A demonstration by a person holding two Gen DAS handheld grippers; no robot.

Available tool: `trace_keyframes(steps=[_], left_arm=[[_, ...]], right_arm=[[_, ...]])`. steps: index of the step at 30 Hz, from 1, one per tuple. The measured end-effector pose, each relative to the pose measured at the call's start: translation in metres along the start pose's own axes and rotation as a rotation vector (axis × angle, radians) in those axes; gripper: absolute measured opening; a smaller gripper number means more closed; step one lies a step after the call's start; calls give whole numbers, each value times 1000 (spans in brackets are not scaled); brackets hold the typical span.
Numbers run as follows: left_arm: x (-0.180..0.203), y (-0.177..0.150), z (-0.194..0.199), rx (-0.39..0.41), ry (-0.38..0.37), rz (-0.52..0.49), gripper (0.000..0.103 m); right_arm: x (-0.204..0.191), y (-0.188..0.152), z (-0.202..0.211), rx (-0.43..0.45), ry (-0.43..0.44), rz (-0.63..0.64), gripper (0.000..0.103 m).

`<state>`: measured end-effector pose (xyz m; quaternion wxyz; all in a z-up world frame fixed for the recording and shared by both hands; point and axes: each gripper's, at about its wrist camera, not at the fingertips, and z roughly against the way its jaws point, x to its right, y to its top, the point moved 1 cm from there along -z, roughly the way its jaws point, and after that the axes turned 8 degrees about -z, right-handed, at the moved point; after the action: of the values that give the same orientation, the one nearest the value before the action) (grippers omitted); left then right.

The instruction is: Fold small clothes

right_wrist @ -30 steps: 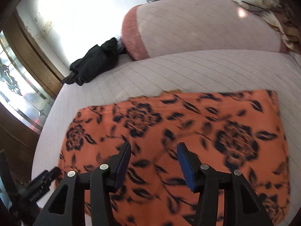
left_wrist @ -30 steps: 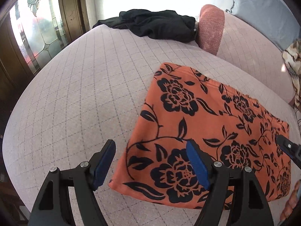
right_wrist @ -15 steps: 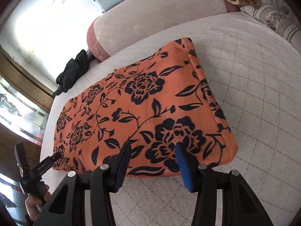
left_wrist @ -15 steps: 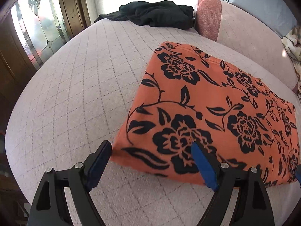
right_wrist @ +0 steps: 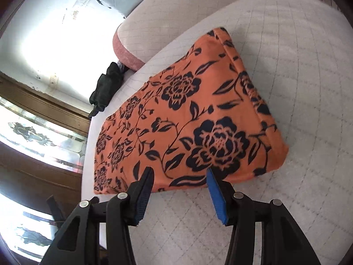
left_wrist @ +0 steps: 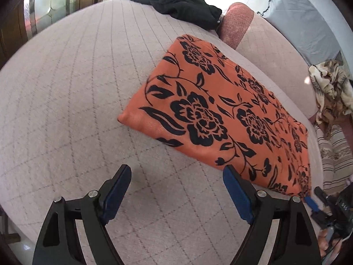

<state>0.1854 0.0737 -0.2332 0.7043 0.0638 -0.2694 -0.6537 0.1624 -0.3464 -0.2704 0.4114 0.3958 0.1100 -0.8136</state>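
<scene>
An orange cloth with a black flower print [left_wrist: 211,114] lies folded flat in a long rectangle on the quilted pale bed [left_wrist: 72,101]. It also shows in the right wrist view [right_wrist: 194,121]. My left gripper [left_wrist: 176,178] is open and empty, just in front of the cloth's near long edge, over bare quilt. My right gripper [right_wrist: 179,180] is open and empty, its tips at the cloth's near edge close to the right-hand end. The right gripper's tip shows at the left wrist view's lower right [left_wrist: 311,202].
A black garment [left_wrist: 183,6] lies in a heap at the far end of the bed, next to a pink bolster [left_wrist: 237,25]. A patterned blanket [left_wrist: 333,90] hangs at the right. A wooden door with glass panes [right_wrist: 37,137] stands beyond the bed's left edge.
Both grippers have drawn back from over the cloth toward its near edge and stayed open. The cloth lies flat and has not moved.
</scene>
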Motion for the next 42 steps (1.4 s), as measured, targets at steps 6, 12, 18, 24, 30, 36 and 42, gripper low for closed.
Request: trace_keyframes(steps=[6,12,18,24,30,36,42], left_arm=[[-3,7,-1,14,-76,64,76],[50,14,11,167,154,-222,77],[64,20,-20,101,353,-308,81],[45,22,-38,21,339,-215,83],[49,23,-32,53,355,-236,83],[60,28,-20,116,377,-259,83],[73,29,-12,166,389,-304,83]], right_arm=[[19,-22,-8,-84,70,-171,54],[6,-13,27,131,49,-76,55],[13,9,26,237,-76,-87,55],[31,17,9,146,-157,-141,46],[-8,15,14,231,-112,42,45],[-27,13,-21,128,-122,111,45],[-26,1,-51,31,-216,168,46]])
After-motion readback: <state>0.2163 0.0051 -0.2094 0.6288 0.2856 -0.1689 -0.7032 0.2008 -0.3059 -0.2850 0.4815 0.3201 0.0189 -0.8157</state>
